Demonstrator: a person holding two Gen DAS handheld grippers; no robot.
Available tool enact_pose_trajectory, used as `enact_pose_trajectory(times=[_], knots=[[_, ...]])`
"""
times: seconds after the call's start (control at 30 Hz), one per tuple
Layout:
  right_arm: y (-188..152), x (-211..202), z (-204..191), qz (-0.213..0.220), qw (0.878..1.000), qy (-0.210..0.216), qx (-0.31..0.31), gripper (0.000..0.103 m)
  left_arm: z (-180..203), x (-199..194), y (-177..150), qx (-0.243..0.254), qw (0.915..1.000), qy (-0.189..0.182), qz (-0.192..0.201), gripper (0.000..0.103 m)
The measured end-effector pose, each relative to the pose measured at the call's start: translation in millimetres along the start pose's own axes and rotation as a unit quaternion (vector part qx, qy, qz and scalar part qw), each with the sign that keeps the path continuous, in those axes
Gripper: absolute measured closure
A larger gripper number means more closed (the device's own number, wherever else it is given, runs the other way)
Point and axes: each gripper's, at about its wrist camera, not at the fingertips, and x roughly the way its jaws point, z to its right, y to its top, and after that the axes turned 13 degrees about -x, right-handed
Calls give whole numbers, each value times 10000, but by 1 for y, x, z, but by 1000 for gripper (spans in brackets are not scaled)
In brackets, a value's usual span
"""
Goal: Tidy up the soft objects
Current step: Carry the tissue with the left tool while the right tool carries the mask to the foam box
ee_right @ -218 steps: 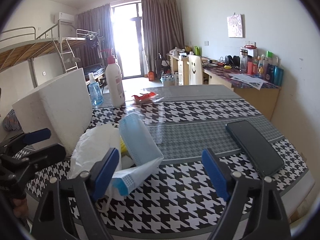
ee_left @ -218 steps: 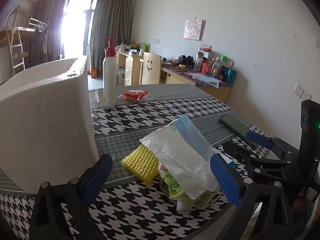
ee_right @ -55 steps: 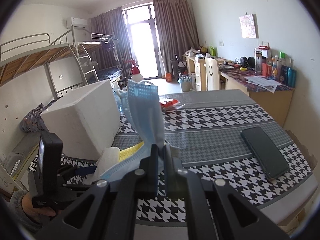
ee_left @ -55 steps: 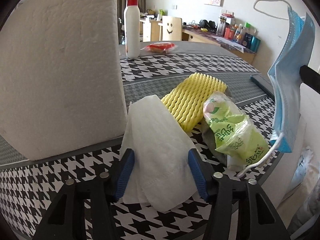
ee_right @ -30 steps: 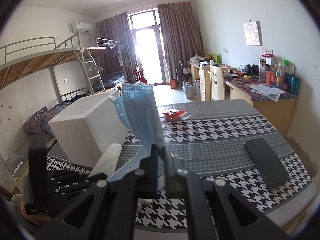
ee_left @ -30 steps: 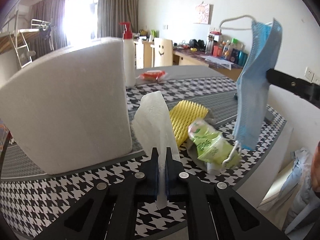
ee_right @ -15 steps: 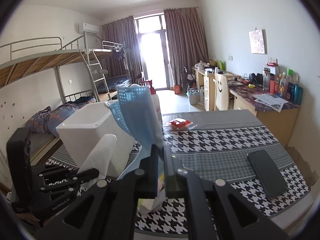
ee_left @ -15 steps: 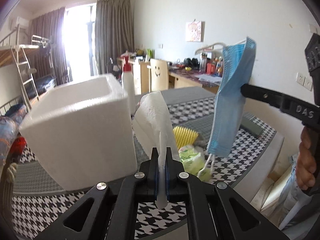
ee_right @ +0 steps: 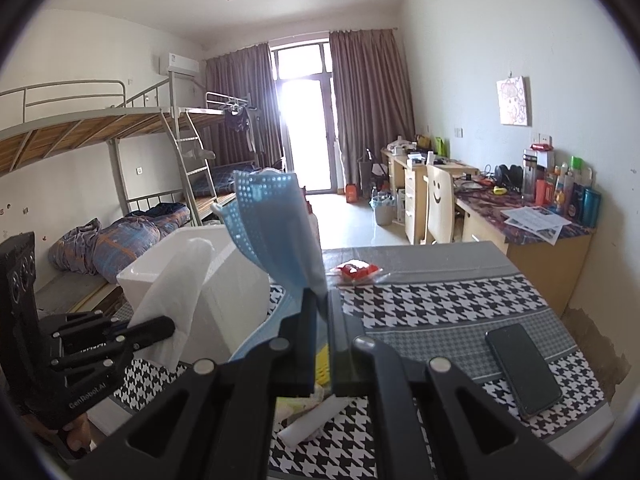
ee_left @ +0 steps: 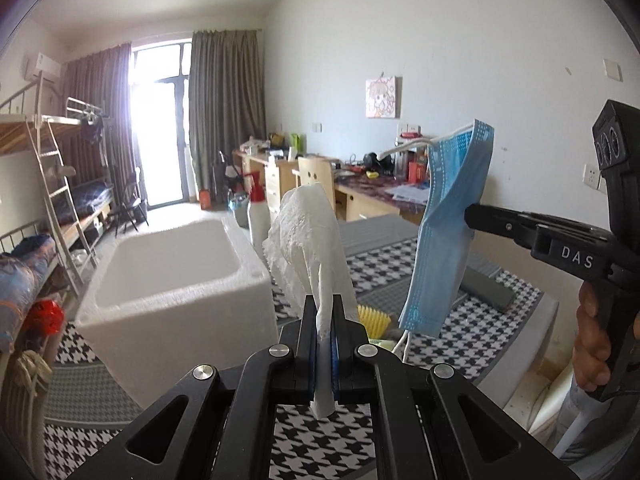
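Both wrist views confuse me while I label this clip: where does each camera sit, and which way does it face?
Left wrist: rides the left tongs, shut on the white tissue; looks over the foam box; right tongs and hand show.
Right wrist: rides the right tongs, shut on the blue face mask; faces the balcony door; left tongs show.
Shared: mask, tissue, box, houndstooth table.

Your way into the foam box (ee_left: 172,264) at left centre is open from above — the pump bottle (ee_left: 257,216) stands just behind it.
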Motion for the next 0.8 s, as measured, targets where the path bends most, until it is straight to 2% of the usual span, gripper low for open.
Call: enact_pose_trajectory(times=[0.2, 0.5, 0.8], knots=[[10, -1, 0, 95, 10000, -25, -3, 96, -5, -1, 12, -114, 9997, 34, 226, 98], [17, 1, 2, 132, 9999, -29, -3, 96, -11, 2, 21, -240, 9993, 8, 302, 98], [33, -3, -4, 318, 9994, -47, -129, 96, -18, 3, 32, -376, 9983, 164, 418, 98]])
